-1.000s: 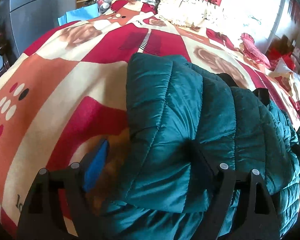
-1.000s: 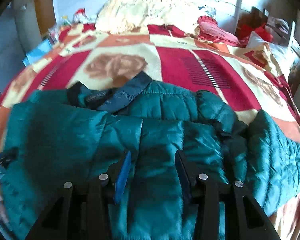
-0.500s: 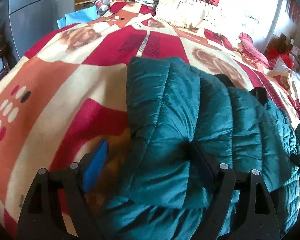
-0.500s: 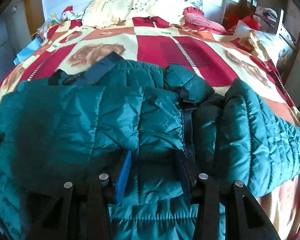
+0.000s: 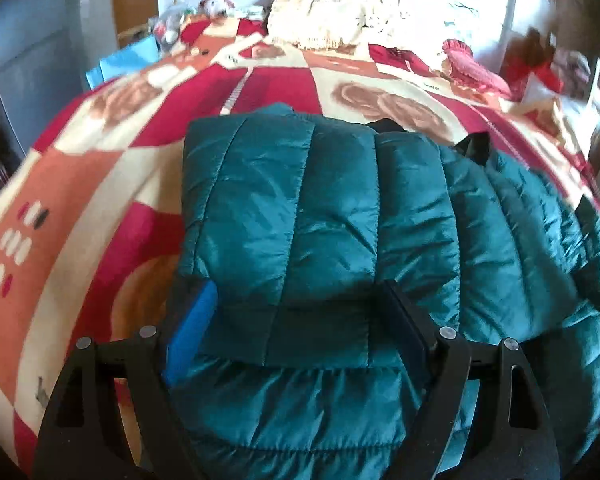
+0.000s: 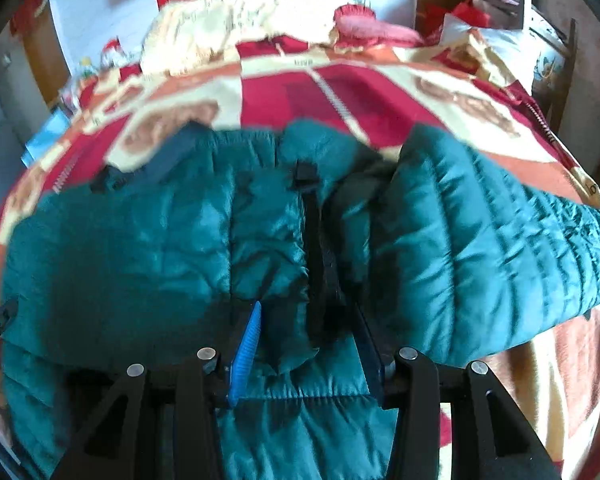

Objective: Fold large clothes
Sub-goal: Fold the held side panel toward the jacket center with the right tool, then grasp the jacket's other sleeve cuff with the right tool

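Jacket (image 5: 300, 216) part-folded on bed (image 5: 80, 200), 3 o'clock sleeve loose; left tool (image 5: 296, 328) and right tool (image 6: 306, 340) each pinching folded fabric.

You get bright daylight glare washing out the far wall (image 5: 452, 12), motion blur (worst in the right view), and dark, bowed fisheye edges.

jacket (image 5: 300, 208): 1 | blanket (image 5: 100, 184): 1 | gripper: 2, left gripper (image 5: 296, 332), right gripper (image 6: 308, 344)
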`<state>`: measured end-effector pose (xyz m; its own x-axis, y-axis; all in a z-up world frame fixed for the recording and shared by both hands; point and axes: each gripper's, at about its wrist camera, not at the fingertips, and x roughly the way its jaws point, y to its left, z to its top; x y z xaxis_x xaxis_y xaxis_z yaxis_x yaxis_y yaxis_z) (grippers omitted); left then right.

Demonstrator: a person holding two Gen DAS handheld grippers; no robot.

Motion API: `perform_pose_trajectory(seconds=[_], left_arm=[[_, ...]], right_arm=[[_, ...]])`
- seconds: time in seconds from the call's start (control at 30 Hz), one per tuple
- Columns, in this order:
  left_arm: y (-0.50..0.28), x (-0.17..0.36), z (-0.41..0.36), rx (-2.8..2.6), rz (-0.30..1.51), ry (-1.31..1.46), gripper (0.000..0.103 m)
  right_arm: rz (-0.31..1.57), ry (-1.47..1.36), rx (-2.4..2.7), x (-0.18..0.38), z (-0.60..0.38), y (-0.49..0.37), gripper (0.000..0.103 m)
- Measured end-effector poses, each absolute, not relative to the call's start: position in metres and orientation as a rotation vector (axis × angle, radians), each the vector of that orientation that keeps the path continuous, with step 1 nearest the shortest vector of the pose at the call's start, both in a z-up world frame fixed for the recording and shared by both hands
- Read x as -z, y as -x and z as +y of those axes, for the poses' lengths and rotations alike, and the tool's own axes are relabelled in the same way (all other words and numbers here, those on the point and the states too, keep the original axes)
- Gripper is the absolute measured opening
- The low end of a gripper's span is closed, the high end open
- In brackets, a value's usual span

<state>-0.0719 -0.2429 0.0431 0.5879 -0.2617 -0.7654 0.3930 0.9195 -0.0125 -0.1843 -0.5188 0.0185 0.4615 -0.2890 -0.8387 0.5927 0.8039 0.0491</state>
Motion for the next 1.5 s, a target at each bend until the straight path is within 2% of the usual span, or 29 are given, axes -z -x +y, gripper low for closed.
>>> perform_pose_trajectory(seconds=[0.23, 0.37, 0.7, 1.03, 1.5], left_arm=[[0.094, -0.071, -0.241, 0.445, 0.829, -0.126, 0.083], [0.114, -0.083, -0.249, 0.504, 0.839, -0.093, 0.083], [0.146, -0.078, -0.262, 0.558, 0.882, -0.098, 0.083], [0.145, -0.077, -0.257, 0.551, 0.874, -0.053, 0.083], [0.142, -0.071, -0.255, 0.568, 0.904, -0.011, 0.083]], right_arm=[[0.906, -0.36, 0.549, -0.037, -0.518, 0.206, 0.047], [0.866, -0.386, 0.557, -0.053, -0.521, 0.233, 0.072], [0.809, -0.437, 0.648, -0.072, -0.547, 0.288, 0.072], [0.819, -0.507, 0.829, -0.056, -0.616, 0.337, 0.072], [0.688, -0.802, 1.043, -0.041, -0.729, 0.425, 0.072]])
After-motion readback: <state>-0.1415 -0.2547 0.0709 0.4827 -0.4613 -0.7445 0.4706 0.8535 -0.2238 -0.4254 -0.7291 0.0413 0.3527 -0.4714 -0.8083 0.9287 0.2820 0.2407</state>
